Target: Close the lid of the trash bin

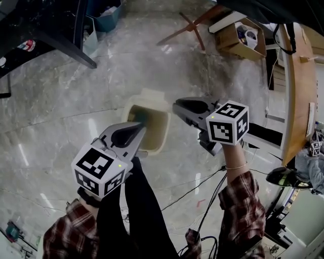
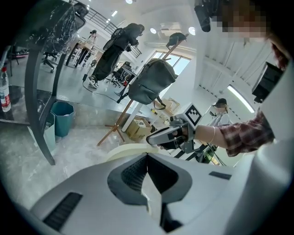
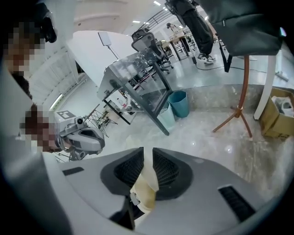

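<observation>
A cream trash bin (image 1: 158, 135) stands on the marble floor, its mouth open and its lid (image 1: 148, 96) raised at the far side. My left gripper (image 1: 142, 120) hangs over the bin's near left part, jaws shut with nothing between them. My right gripper (image 1: 175, 106) hovers at the bin's right rim, its jaws a narrow gap apart and holding nothing. In the left gripper view my left gripper (image 2: 147, 158) points over the cream lid edge (image 2: 121, 150) toward the right gripper (image 2: 154, 136). In the right gripper view, cream bin surface shows below my right gripper (image 3: 148, 153).
A wooden coat stand's legs (image 1: 185, 25) and a cardboard box (image 1: 242, 36) lie beyond the bin. A black table leg (image 1: 66, 48) and teal bins (image 1: 104, 15) are far left. Cables (image 1: 202, 195) run over the floor near right, beside a wooden board (image 1: 297, 86).
</observation>
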The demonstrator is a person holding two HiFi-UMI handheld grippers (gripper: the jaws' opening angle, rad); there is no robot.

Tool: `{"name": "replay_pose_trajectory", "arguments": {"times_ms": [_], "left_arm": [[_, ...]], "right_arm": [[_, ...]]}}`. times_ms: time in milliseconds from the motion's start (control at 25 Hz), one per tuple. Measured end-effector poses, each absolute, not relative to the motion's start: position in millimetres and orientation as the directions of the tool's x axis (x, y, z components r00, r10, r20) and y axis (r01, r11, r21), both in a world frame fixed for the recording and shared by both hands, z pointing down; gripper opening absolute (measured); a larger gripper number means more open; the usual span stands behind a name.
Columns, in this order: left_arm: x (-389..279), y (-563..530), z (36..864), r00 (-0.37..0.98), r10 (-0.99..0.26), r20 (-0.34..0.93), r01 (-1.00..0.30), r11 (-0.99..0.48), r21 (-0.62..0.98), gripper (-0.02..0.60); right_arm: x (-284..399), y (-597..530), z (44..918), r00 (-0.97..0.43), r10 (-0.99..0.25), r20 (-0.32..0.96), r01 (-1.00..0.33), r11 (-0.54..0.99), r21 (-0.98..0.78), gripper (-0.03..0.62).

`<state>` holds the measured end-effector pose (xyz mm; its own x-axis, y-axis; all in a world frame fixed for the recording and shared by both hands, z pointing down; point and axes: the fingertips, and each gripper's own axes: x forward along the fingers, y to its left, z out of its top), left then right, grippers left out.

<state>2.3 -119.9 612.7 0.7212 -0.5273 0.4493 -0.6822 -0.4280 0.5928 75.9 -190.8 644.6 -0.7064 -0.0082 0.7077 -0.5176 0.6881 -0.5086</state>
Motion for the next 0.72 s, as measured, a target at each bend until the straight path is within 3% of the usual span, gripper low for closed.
{"name": "replay_pose_trajectory", "arguments": {"times_ms": [200, 720], "left_arm": [[1.3, -112.0, 609.4, 0.724, -0.523, 0.45, -0.68, -0.427, 0.596, 0.012], [19.2, -90.8, 631.2, 0.747, -0.476, 0.465, -0.662, -0.461, 0.591, 0.012]], "right_arm": [[73.2, -152.6, 648.8, -0.711, 0.068, 0.7, -0.473, 0.69, -0.548, 0.069], [74.3, -41.9, 698.3, -0.669, 0.069, 0.74, -0.501, 0.693, -0.518, 0.067]]}}
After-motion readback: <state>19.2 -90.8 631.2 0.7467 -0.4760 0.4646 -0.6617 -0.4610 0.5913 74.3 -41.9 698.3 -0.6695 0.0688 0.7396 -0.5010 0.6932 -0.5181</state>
